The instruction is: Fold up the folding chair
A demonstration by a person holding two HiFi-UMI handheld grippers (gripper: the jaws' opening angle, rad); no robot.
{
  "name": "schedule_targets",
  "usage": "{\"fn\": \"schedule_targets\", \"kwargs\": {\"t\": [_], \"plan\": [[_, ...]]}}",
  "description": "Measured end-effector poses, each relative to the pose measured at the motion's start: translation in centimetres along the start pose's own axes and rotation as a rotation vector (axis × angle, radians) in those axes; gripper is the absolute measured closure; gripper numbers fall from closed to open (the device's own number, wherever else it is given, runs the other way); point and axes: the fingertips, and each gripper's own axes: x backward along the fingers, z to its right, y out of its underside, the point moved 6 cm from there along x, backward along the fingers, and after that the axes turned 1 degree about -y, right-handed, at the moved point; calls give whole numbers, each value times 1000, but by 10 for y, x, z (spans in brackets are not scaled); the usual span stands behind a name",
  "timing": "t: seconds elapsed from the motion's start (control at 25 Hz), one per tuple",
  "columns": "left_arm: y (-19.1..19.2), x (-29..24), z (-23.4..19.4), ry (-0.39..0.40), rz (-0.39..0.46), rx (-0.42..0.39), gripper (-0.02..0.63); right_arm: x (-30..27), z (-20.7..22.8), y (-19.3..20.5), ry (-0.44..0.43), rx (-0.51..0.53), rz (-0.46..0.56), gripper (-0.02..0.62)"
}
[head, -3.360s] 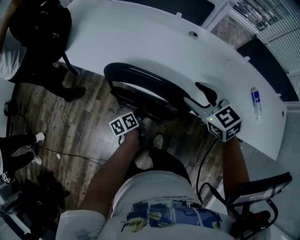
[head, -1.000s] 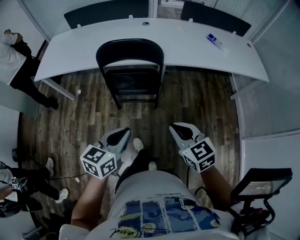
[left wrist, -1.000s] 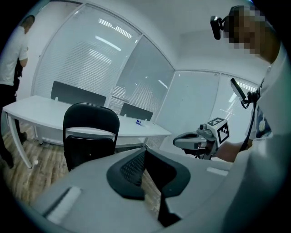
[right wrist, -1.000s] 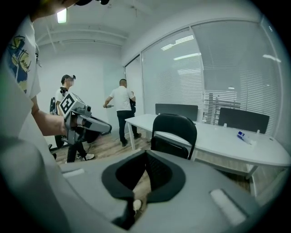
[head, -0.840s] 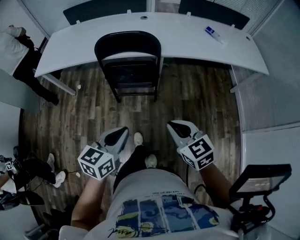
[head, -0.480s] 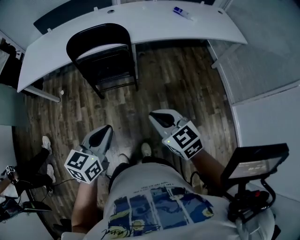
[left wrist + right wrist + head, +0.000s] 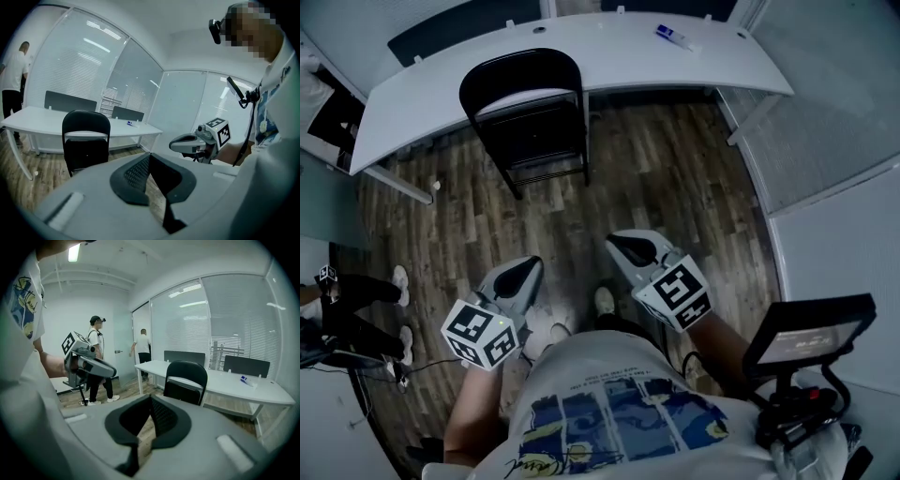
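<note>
Head view: finds the black steel folding chair (image 7: 530, 112) at 11 o'clock, standing with its rounded back against the edge of the long white curved desk (image 7: 609, 58); seat seemingly swung up flat, so probably folded already. Shows the left grey gripper (image 7: 523, 274) with its marker cube at 7 o'clock and the right grey gripper (image 7: 625, 247) with its cube at 5 o'clock, both well apart from the chair, each with jaws pressed together on nothing

Could slide on the dark wood-plank floor (image 7: 675, 187) and clatter down if merely propped on the desk edge; could also drop open again if the seat is not fully home. Risks a snag on the thin cable (image 7: 427, 364) at 8 o'clock, near the legs of a bystander (image 7: 356, 300) at 9 o'clock

Offers no readable writing: only black-and-white squares on the 2 cubes, a cursive print on the white T-shirt (image 7: 609, 431) too blurred to read, and a small white-and-blue tube-like object (image 7: 672, 36) at 1 o'clock on the desk, label too small to make out
</note>
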Motion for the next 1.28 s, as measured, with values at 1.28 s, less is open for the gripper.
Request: {"fn": "schedule_targets", "kwargs": {"t": [1.28], "plan": [[45, 158, -5, 83, 3, -10, 603, 7, -162, -20, 92, 25, -16, 592]]}}
